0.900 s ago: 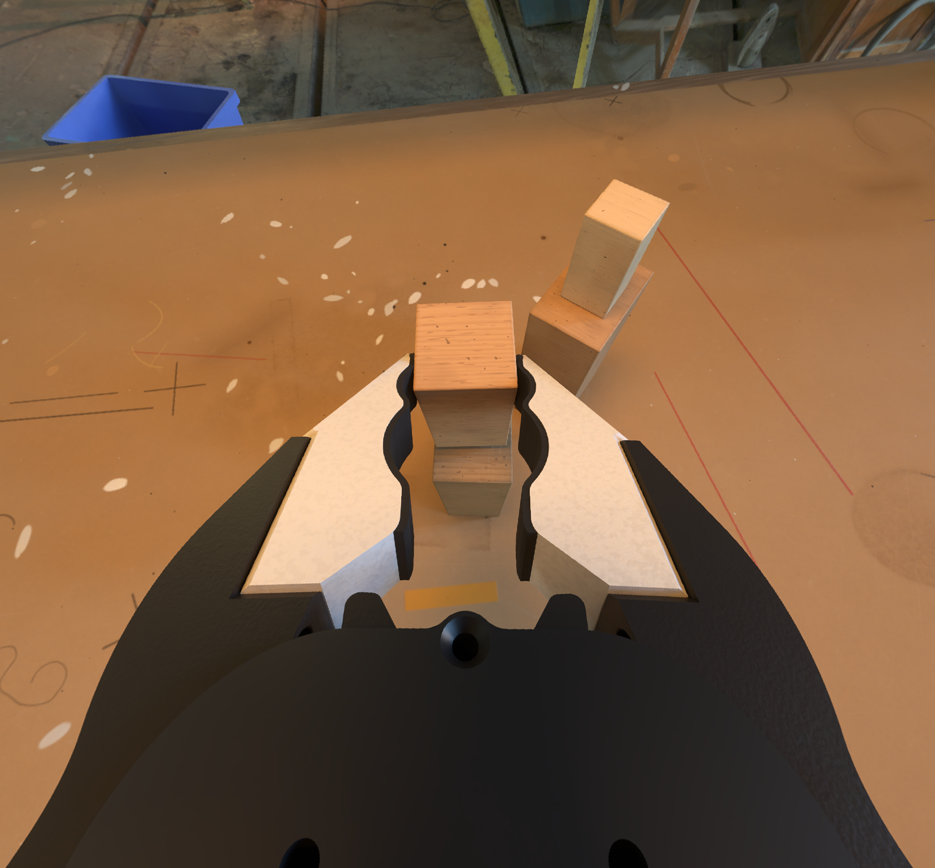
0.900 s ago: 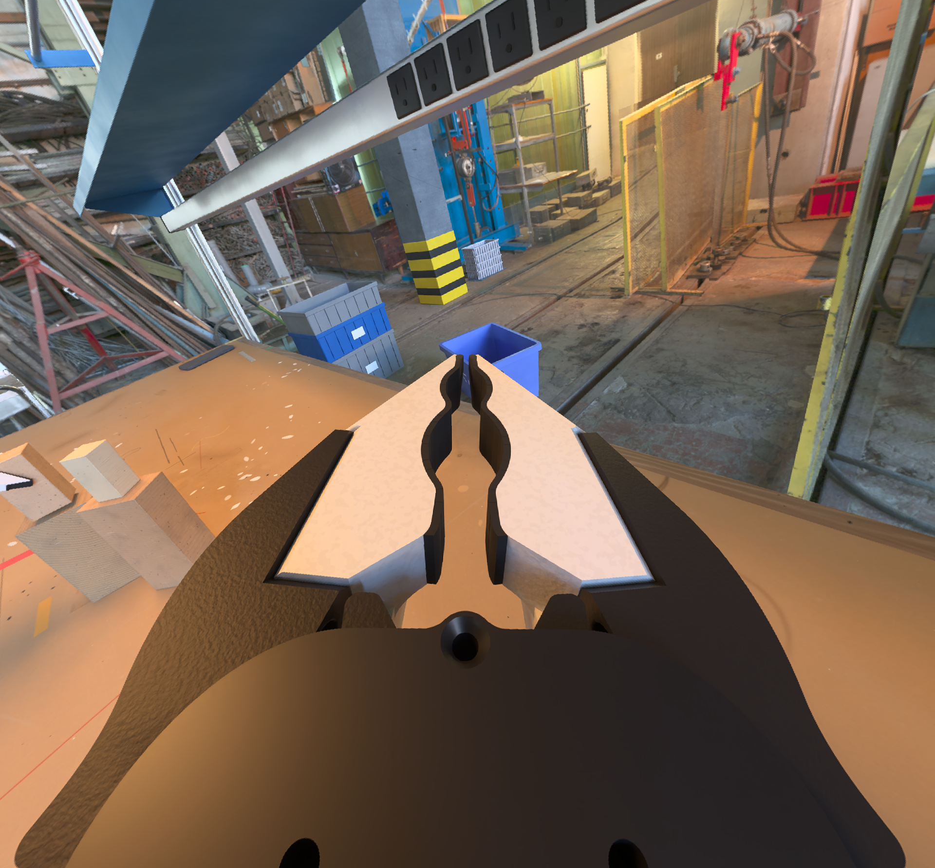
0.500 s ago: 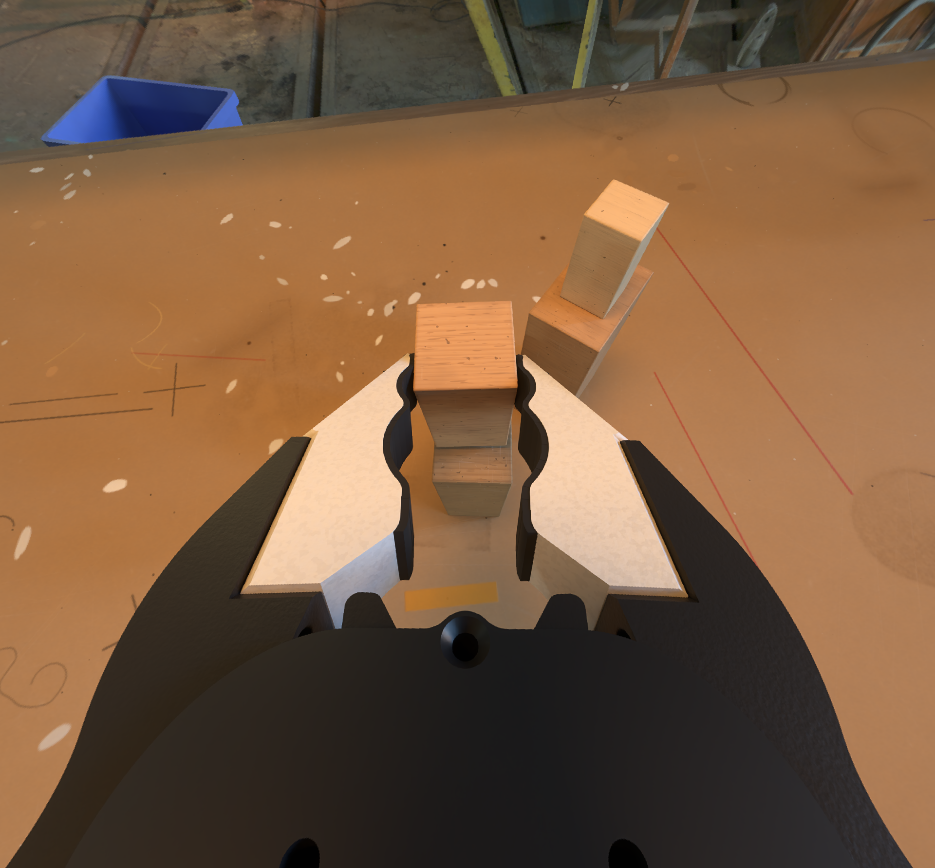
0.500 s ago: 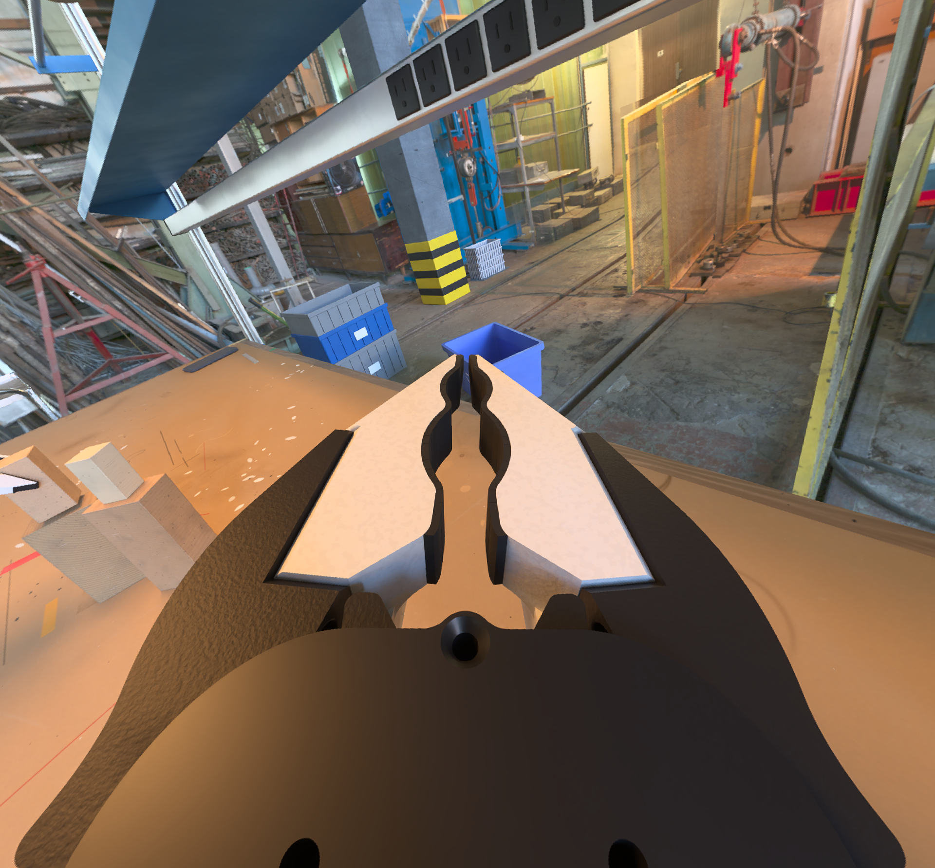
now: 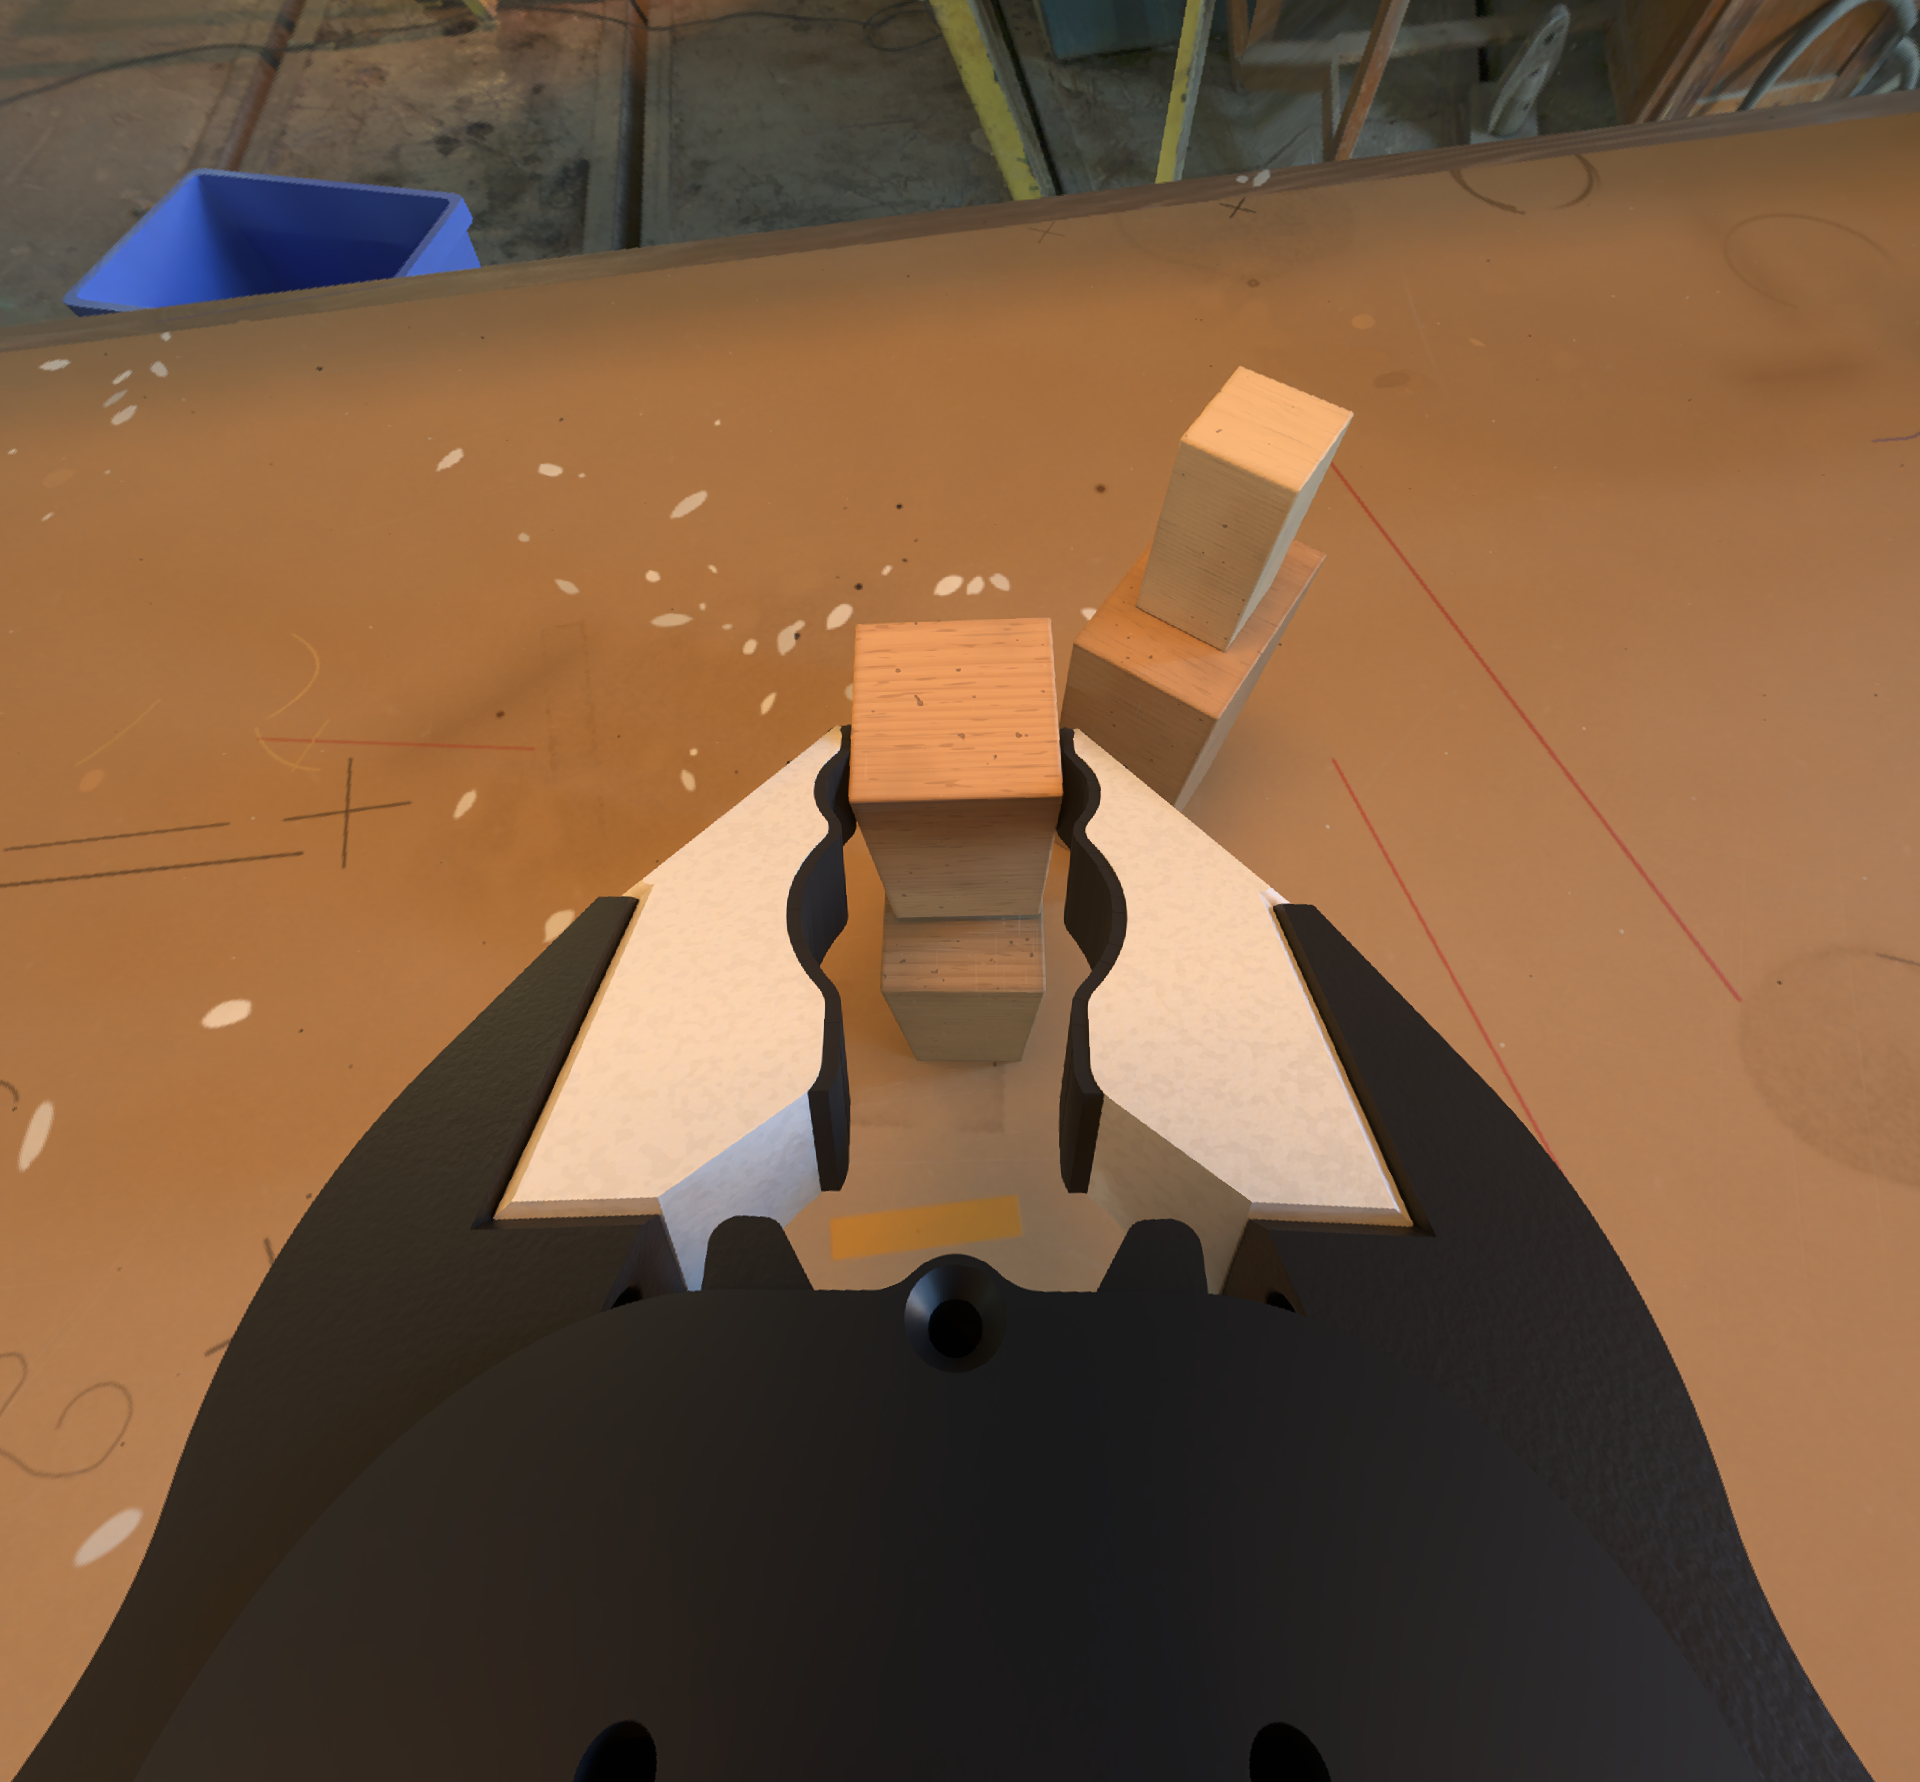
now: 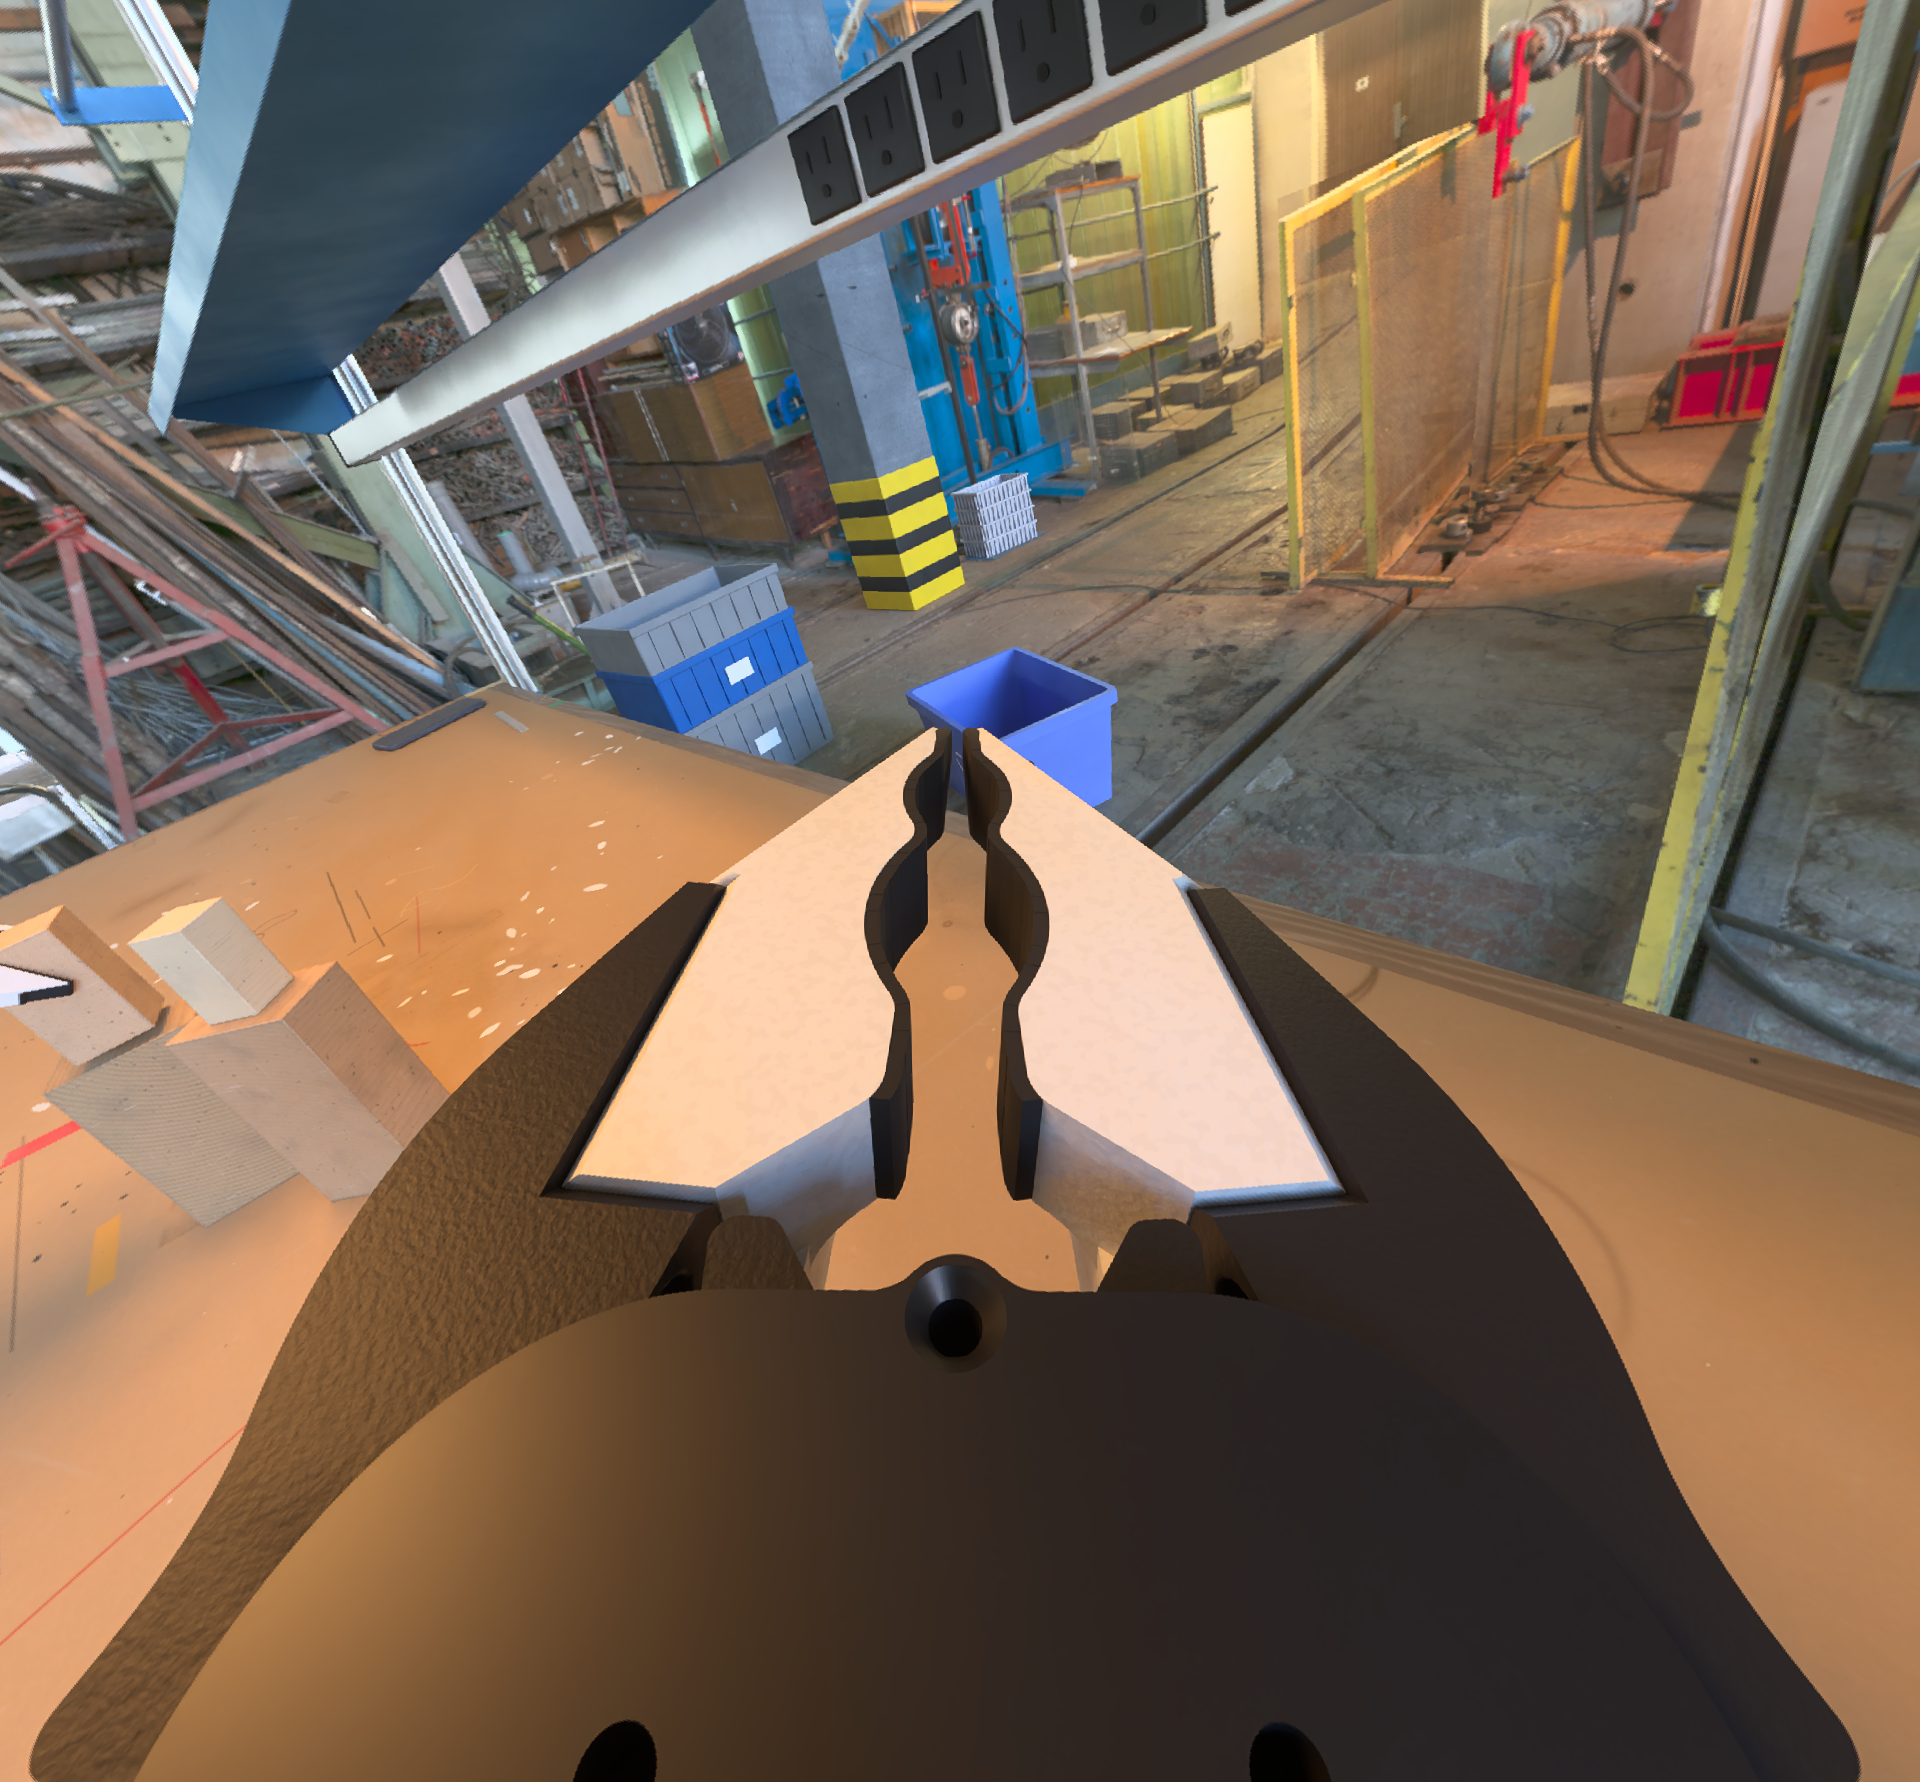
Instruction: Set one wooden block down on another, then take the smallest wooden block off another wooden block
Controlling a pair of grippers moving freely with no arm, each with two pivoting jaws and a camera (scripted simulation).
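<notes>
While the left gripper (image 5: 954, 776) grips the upper block (image 5: 956, 724), the right gripper (image 6: 957, 745) is clenched empty; blue bin (image 5: 281, 236) beyond the worktop's far edge, contents unseen

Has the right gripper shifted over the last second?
Yes, slightly. The right gripper has drifted rightward: the blue bin and stacked blocks sit a little farther right in its view.

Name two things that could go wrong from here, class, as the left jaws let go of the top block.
1. The left gripper is shut on the top block, which is wider than the lower block; a crooked release could topple it.
2. The pale block stands close by on the big block; pulling back to the right might knock it.
</notes>
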